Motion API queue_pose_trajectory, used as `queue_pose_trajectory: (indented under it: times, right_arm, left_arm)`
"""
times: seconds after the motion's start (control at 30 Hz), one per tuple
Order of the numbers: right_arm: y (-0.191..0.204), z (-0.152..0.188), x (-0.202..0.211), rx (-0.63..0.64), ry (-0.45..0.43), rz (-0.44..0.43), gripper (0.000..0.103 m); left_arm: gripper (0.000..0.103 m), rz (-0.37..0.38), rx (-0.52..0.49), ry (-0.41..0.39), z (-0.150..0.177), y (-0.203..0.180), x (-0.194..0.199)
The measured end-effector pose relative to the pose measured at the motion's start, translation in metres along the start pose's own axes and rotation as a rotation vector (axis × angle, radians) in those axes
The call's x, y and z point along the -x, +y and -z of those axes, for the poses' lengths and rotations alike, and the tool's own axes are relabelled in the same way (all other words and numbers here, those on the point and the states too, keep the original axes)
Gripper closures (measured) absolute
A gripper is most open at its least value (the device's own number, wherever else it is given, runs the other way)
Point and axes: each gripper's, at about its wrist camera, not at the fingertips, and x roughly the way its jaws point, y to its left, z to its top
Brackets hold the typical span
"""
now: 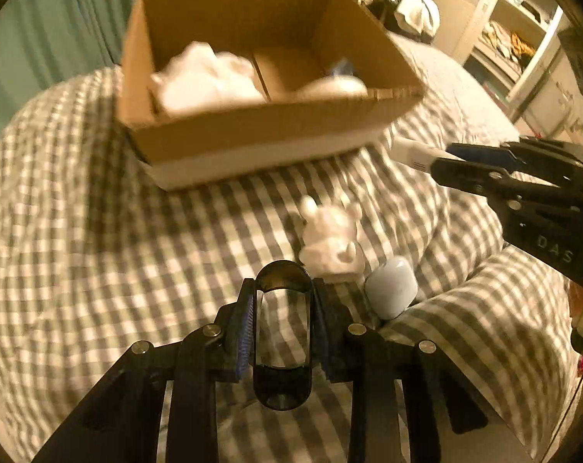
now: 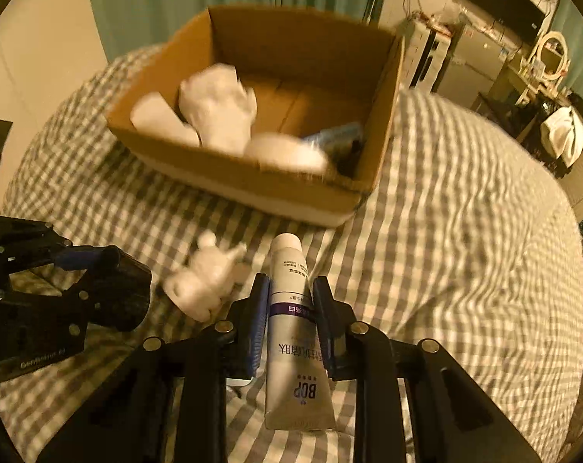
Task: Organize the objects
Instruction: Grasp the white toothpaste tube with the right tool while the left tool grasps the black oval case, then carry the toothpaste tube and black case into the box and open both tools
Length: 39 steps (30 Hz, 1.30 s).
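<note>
1. Left wrist view: the left tool is closed on a dark oval object, long axis pointing ahead at the cardboard box on the bed.
2. Right wrist view: the right tool clamps a white tube, cap forward; the box lies ahead, slightly left, about equally near both.

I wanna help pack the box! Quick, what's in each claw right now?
Left gripper: shut on a black oval ring with a clear middle.
Right gripper: shut on a white tube.
</note>
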Motion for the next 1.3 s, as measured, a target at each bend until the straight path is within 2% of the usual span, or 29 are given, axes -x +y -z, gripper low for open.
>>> queue_pose_trajectory:
  times: [0.13,0.4,0.5,0.6,0.93,1.17,1.2,1.3]
  right_arm:
    - [0.017,-0.010,0.027,0.025,-0.037,0.024,0.080]
    - [0.044,-0.030,0.085,0.059,-0.150,0.065,0.081]
    - [0.046,-0.041,0.106,0.044,-0.195,0.083,0.081]
    - [0.045,-0.055,0.123,0.016,-0.258,0.060,0.081]
    - [0.037,-0.111,0.125,-0.040,-0.365,0.002,0.081]
    - [0.022,-0.140,0.090,-0.076,-0.356,0.006,0.081]
    - [0.020,-0.142,0.085,-0.102,-0.323,0.030,0.081]
    - [0.011,-0.147,0.061,-0.126,-0.304,0.022,0.081]
  left_arm:
    - [0.076,-0.085,-0.008,-0.119,-0.013,-0.005,0.038]
    - [0.076,-0.093,0.006,-0.281,-0.036,-0.001,0.108]
    - [0.076,-0.088,0.009,-0.315,-0.046,0.002,0.125]
    - [0.076,-0.096,-0.006,-0.340,-0.064,0.003,0.135]
    - [0.076,-0.088,-0.007,-0.368,-0.132,0.018,0.129]
    - [0.076,-0.085,-0.017,-0.358,-0.173,0.025,0.099]
    - [0.076,-0.087,-0.027,-0.357,-0.177,0.025,0.092]
    - [0.076,-0.100,-0.046,-0.335,-0.186,0.025,0.070]
